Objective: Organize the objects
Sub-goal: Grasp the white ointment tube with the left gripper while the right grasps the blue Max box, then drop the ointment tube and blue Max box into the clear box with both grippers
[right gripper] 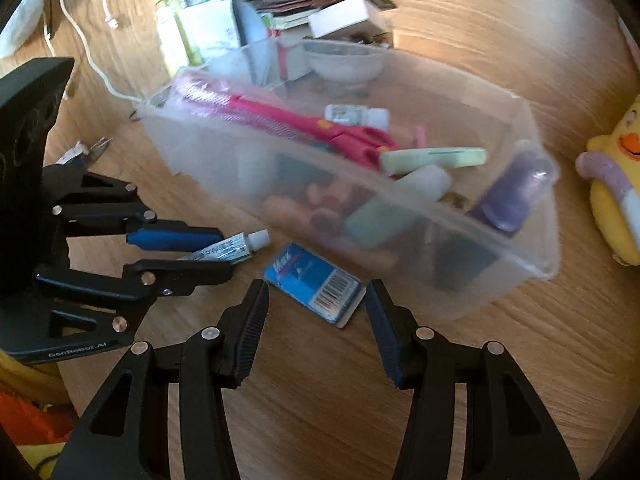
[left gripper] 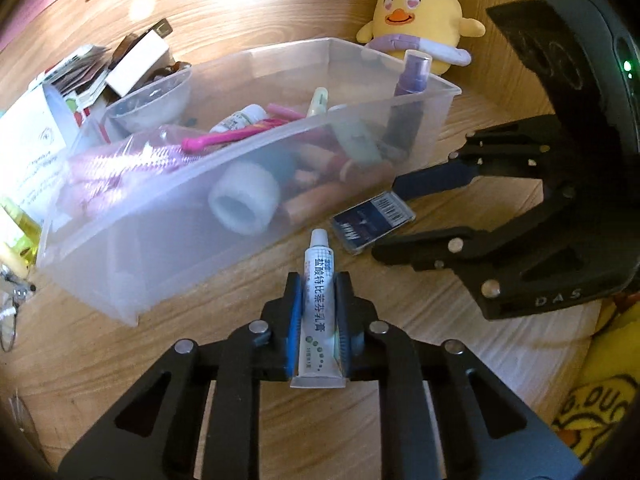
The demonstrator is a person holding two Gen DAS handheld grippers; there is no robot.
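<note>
My left gripper (left gripper: 318,284) is shut on a small white ointment tube (left gripper: 319,280), its cap pointing at the clear plastic bin (left gripper: 168,236); it also shows in the right wrist view (right gripper: 224,250). A flat blue pack with a barcode (right gripper: 316,282) lies on the wooden table just in front of the bin. My right gripper (right gripper: 316,312) is open, its fingertips on either side of the near end of that pack; in the left wrist view it (left gripper: 384,220) stands open at the pack (left gripper: 372,220). The bin holds scissors, bottles and tubes.
A yellow chick plush (left gripper: 420,20) sits behind the bin. Boxes, a small bowl (right gripper: 346,60), a yellow-green spray bottle (right gripper: 172,20) and white cables (right gripper: 76,32) crowd the table beyond the bin's far end. Yellow fabric (left gripper: 600,392) lies at the table's edge.
</note>
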